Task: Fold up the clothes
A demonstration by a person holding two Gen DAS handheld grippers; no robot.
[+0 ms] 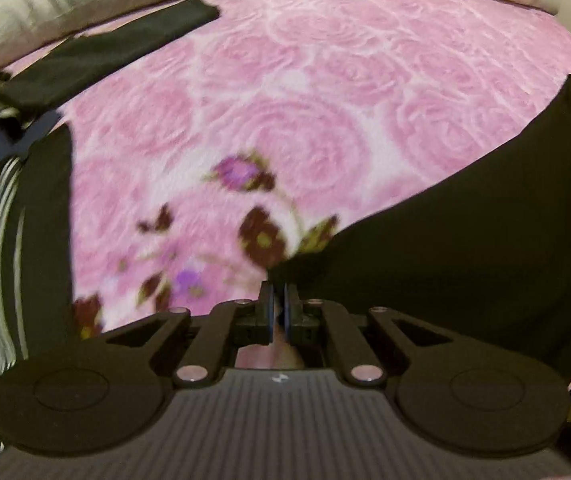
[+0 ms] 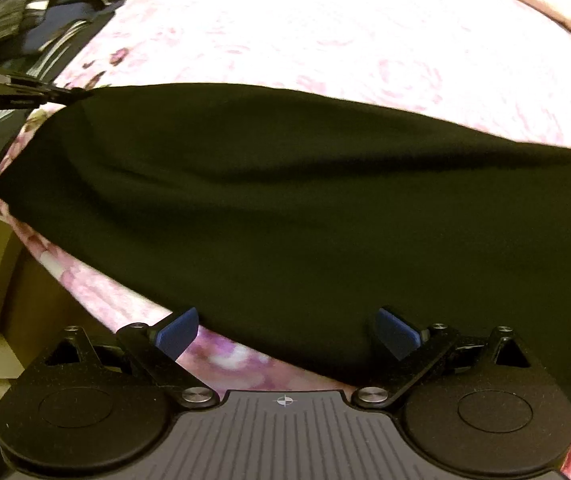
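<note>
Left gripper [image 1: 279, 304] pinching corner of plain black cloth garment [image 2: 285, 208]; right gripper [image 2: 287, 330] spread wide.
Garment spread flat on pink rose-print bed blanket [image 1: 305, 92], near bed edge. Right gripper fingers at garment's near hem, not clamped. Striped and dark clothes pile [image 1: 1, 208] at left, apart from the garment.

Blurred fisheye views; right wrist's bedspread [image 2: 365, 20] overexposed.

Both wrist views look low across the bed [image 1: 305, 92], sharing, seemingly, the black garment [image 2: 305, 208].
</note>
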